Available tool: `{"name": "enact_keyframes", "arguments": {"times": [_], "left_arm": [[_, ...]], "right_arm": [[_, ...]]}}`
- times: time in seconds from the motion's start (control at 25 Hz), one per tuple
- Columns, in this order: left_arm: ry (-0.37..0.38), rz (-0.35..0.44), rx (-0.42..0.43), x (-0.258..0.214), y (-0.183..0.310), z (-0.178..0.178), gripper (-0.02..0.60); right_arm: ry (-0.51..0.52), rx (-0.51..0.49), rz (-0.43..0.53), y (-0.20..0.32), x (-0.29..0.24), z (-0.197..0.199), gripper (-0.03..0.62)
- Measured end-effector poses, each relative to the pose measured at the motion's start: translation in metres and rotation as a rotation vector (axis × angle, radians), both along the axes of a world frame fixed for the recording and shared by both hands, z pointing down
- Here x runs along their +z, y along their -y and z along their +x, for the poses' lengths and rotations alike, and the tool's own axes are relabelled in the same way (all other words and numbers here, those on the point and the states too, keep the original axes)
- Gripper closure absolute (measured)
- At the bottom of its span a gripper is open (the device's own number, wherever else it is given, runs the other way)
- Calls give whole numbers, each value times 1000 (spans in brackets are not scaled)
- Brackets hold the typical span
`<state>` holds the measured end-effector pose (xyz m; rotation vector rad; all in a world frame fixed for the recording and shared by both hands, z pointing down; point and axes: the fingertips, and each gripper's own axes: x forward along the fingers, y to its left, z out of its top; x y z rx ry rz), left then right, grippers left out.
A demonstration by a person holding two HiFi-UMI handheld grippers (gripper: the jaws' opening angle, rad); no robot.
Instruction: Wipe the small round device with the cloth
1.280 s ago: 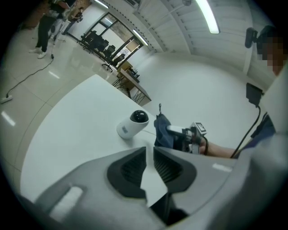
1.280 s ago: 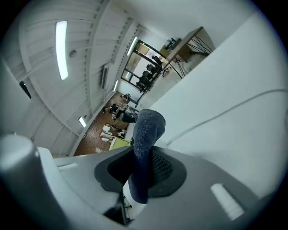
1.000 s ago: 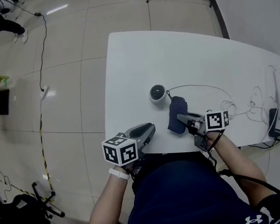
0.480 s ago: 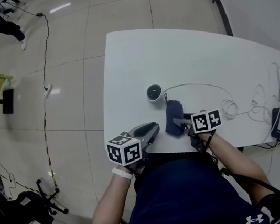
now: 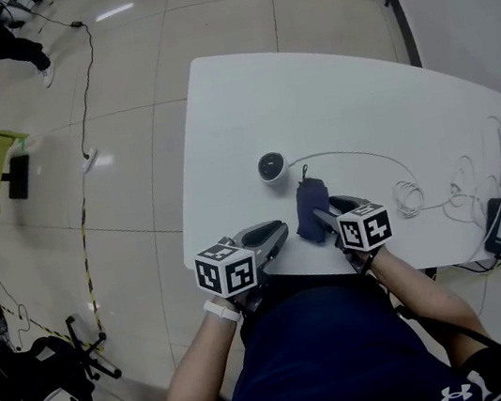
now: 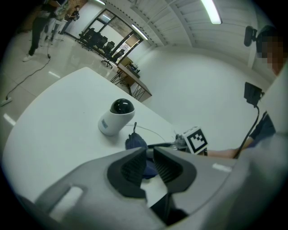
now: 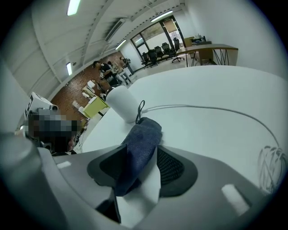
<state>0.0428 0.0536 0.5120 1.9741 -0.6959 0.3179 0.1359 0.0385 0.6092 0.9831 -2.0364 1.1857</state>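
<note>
Straddling cloth with right gripper, jaws just opening wide, pinching nothing; cloth's long axis pointing ahead at device just beyond; holding left gripper narrowly parted, empty, farther off

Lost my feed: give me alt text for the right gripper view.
The right tongs stand open, having just been opening, with the dark blue cloth lying loosely between them. Just beyond the cloth, the small round white device stands on the white table, a thin cable trailing from it.
</note>
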Motion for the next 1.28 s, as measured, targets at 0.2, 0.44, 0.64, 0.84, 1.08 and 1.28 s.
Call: {"name": "enact_keyframes", "arguments": {"times": [0.2, 0.44, 0.64, 0.84, 1.08, 1.28], "left_arm": [[26, 4, -7, 4, -4, 8, 531], [113, 80, -16, 3, -7, 20, 543], [163, 197, -26, -18, 5, 20, 557], [237, 315, -3, -30, 1, 14, 560], [201, 384, 59, -42, 2, 20, 560], [177, 437, 86, -54, 7, 18, 560]], "right_arm": [[79, 48, 83, 11, -25, 6, 395], [154, 13, 335, 29, -92, -3, 516], [155, -84, 505, 28, -138, -23, 556], [180, -121, 586, 23, -164, -40, 562], [205, -63, 625, 22, -186, -40, 562], [206, -26, 631, 18, -191, -41, 562]]}}
